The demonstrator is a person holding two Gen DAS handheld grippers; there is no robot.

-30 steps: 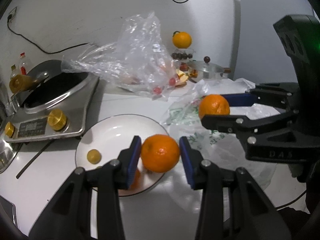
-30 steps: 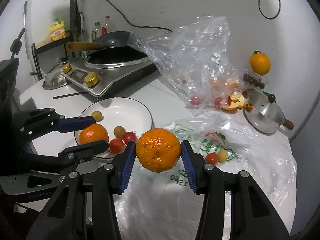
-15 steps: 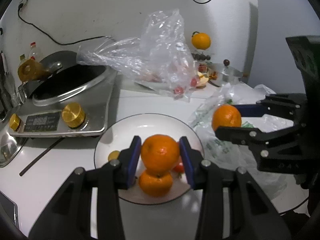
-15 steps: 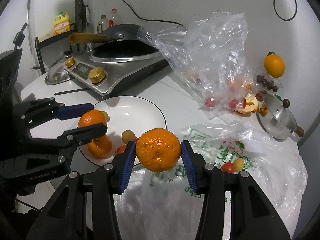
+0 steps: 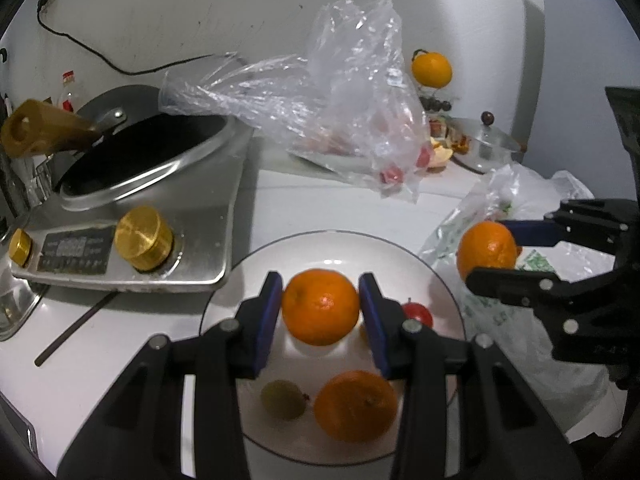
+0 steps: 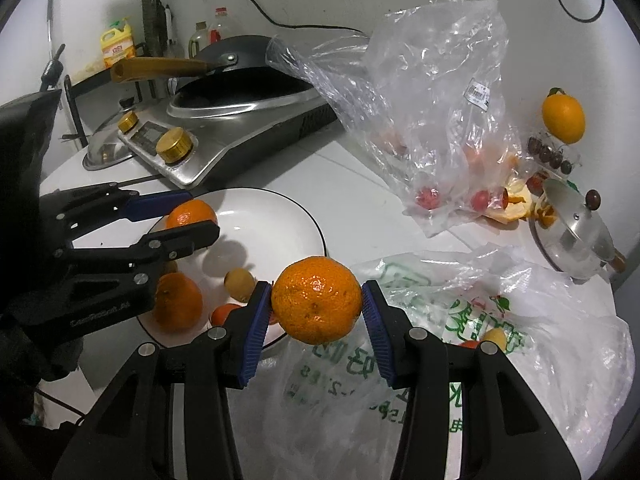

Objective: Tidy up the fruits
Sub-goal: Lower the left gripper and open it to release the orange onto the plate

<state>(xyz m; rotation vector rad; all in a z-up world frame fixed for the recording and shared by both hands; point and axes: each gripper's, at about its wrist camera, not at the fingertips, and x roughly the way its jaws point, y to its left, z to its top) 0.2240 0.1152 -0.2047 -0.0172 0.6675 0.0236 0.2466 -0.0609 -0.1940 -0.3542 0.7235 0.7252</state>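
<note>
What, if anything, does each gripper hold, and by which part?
The left gripper clamps a round orange tangerine by its opposite sides, above the white plate. The right gripper clamps another round orange tangerine the same way.

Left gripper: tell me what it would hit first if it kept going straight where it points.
Probably the white plate: the left gripper, shut on an orange, points down at it. Depth is unclear.
</note>
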